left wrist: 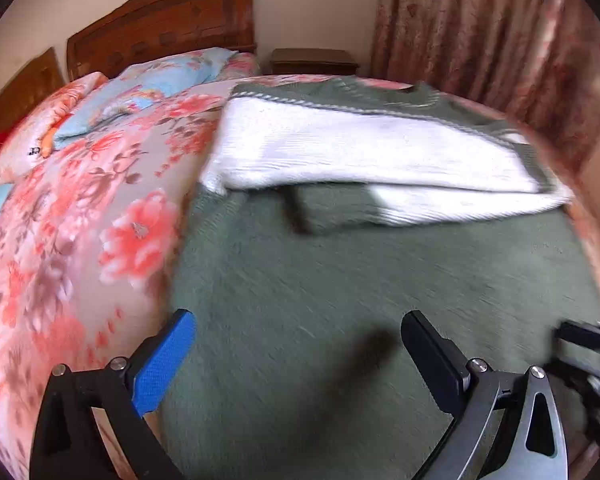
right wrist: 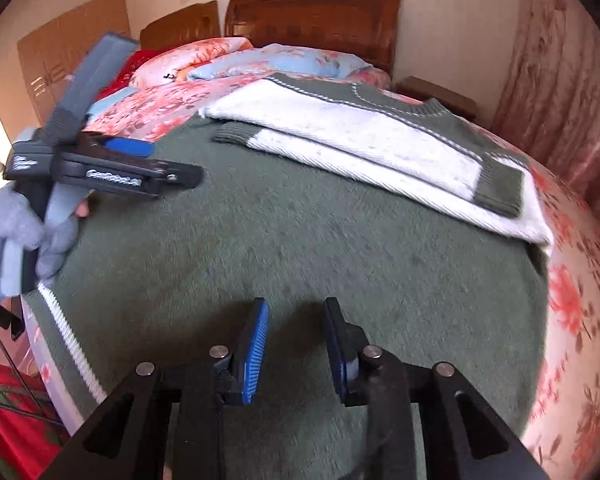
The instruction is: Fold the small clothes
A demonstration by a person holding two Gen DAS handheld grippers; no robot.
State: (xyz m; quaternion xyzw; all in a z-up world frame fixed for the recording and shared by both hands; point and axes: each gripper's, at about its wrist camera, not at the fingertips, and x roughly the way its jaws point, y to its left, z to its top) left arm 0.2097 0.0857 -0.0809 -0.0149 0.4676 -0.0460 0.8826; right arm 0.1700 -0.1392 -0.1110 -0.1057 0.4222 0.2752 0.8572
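A green knit sweater [left wrist: 340, 300] with white sleeves lies flat on the bed, also in the right wrist view [right wrist: 300, 248]. Both white sleeves [right wrist: 380, 148] are folded across its upper part, near the collar [right wrist: 432, 110]. My left gripper [left wrist: 300, 332] is open and empty, hovering over the sweater's lower body; it also shows in the right wrist view [right wrist: 172, 160], held by a gloved hand. My right gripper [right wrist: 296, 320] is open and empty above the green body near the hem. The white ribbed hem stripe [right wrist: 68, 332] runs at the lower left.
The bed has a pink floral cover [left wrist: 80, 220]. Pillows and a folded quilt [left wrist: 140, 92] lie by the wooden headboard [left wrist: 164, 28]. A nightstand [left wrist: 312, 62] and floral curtains [left wrist: 480, 40] stand behind. A wardrobe [right wrist: 72, 52] is at far left.
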